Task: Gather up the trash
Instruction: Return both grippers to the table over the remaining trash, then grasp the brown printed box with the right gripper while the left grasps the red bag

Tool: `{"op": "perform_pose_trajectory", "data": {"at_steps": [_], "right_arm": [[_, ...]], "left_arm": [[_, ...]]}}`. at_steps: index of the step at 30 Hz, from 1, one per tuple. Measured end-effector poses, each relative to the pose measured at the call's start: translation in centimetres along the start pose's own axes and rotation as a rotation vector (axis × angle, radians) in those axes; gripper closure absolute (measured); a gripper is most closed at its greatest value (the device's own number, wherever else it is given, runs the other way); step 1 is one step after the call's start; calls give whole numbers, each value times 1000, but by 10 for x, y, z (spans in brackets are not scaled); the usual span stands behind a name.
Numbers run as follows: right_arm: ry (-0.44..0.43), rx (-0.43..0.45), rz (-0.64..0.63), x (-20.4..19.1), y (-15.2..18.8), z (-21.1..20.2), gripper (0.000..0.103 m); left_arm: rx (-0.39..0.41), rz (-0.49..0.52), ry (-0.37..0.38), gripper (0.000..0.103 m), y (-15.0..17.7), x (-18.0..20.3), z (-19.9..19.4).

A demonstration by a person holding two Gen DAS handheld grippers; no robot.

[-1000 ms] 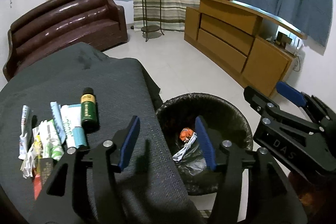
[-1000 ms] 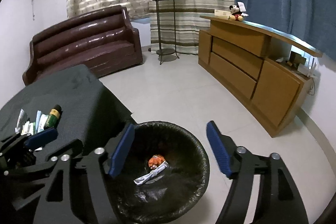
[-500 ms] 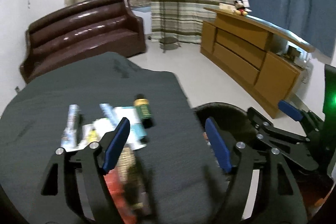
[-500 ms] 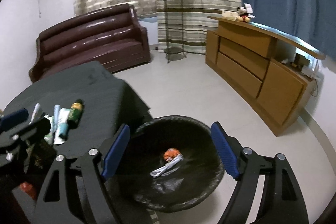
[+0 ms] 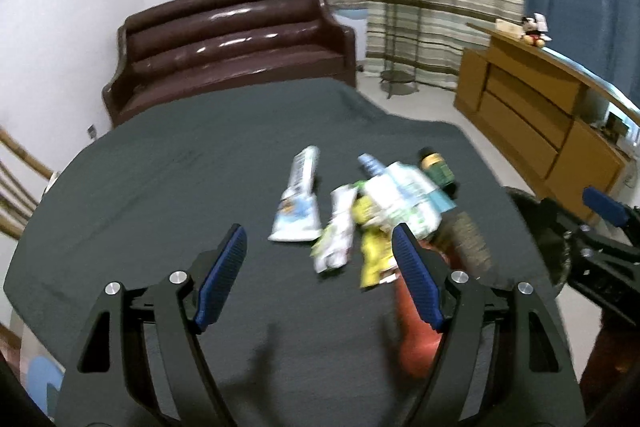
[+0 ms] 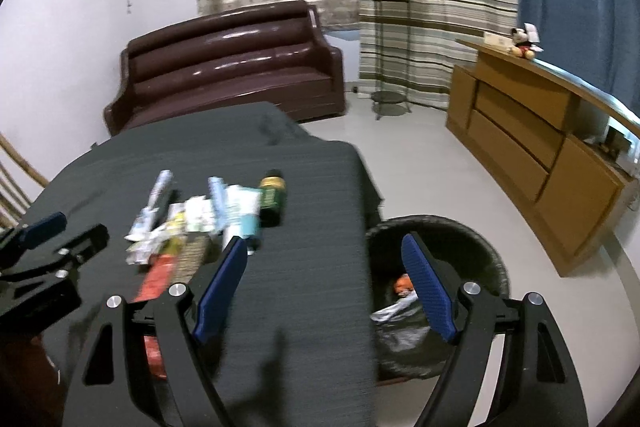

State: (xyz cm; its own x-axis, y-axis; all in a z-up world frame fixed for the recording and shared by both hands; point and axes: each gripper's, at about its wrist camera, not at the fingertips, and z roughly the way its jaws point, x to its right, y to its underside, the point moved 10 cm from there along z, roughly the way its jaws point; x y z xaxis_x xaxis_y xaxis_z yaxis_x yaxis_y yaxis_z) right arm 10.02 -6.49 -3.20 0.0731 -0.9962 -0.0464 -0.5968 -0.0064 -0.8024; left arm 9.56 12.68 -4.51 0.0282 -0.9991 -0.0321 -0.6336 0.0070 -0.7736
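Heading back to the pile for the next pick, by the look of it. Left gripper [image 5: 318, 267] has just been opening; jaws now wide apart, nothing between them, hovering over bare dark tablecloth [image 5: 180, 187] just short of the trash pile [image 5: 360, 211]. Right gripper [image 6: 326, 281] also wide apart and empty, straddling the table edge with the black-lined bin [image 6: 472, 239] on the floor just beside the table

Where the trash is:
- on the cloth: flattened white tube [image 5: 298, 203], crumpled wrappers [image 5: 336, 239], yellow wrapper [image 5: 370, 255], white-and-teal packet [image 5: 408, 195], small green bottle [image 5: 438, 171], orange-red pack [image 5: 416, 331] partly behind the left gripper's right finger
- in the bin: an orange scrap [image 6: 402, 283] and a silvery wrapper [image 6: 390, 311] already sit at the bottom

Judgement: task is early to midway, most items not yet binned

Next move needs: pick one item, not the heap. Pieces overlap and touch, so a wide closure likely drags neighbours. The white tube sits at the pile's left side, looks like the cleanest target for the left gripper. Frames are motion-blurred, so exact overlaps can't be told
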Motion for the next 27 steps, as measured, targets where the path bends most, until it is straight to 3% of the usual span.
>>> {"op": "perform_pose_trajectory", "data": {"at_steps": [8, 17, 27], "right_arm": [[-51, -10, -41, -46, 5, -1, 26], [-22, -52, -73, -65, 21, 12, 50], [-14, -65, -113, -78, 22, 11, 51]], "left_arm": [[-14, -37, -22, 30, 15, -38, 2], [-20, -55, 6, 30, 23, -43, 5], [-27, -70, 21, 30, 29, -40, 12]]}}
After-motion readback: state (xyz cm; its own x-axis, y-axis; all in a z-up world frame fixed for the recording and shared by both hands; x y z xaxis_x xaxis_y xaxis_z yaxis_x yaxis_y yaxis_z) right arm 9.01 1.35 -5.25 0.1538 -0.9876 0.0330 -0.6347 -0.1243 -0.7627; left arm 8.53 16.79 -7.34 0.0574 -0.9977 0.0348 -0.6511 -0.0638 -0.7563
